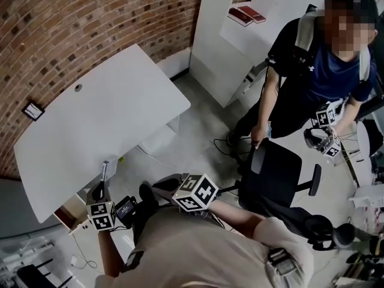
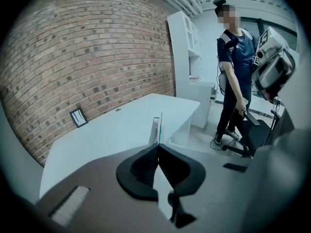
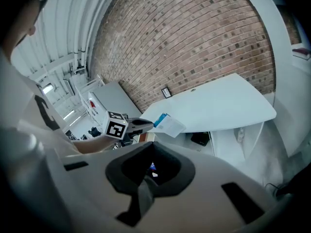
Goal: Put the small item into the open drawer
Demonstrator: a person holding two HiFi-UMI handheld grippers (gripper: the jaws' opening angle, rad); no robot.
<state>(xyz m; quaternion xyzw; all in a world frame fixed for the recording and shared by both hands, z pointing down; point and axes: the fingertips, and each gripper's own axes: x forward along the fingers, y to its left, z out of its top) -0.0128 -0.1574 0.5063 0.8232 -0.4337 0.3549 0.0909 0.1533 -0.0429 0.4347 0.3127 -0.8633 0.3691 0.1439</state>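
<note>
A thin white packet [image 2: 156, 129] is being clamped edge-on by the left tool [image 2: 158, 148], near the white counter [image 2: 121, 130] edge. The right tool [image 3: 151, 168] is being held narrowly apart, empty.

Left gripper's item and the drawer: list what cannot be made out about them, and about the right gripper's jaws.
- The flat packet: edge-on in the left gripper view, print too small in the right gripper view.
- The drawer: head view shows only a brown corner; the desk covers the rest.
- The right gripper: jaws lie in a dark recess of its own view; open or shut unclear.
</note>
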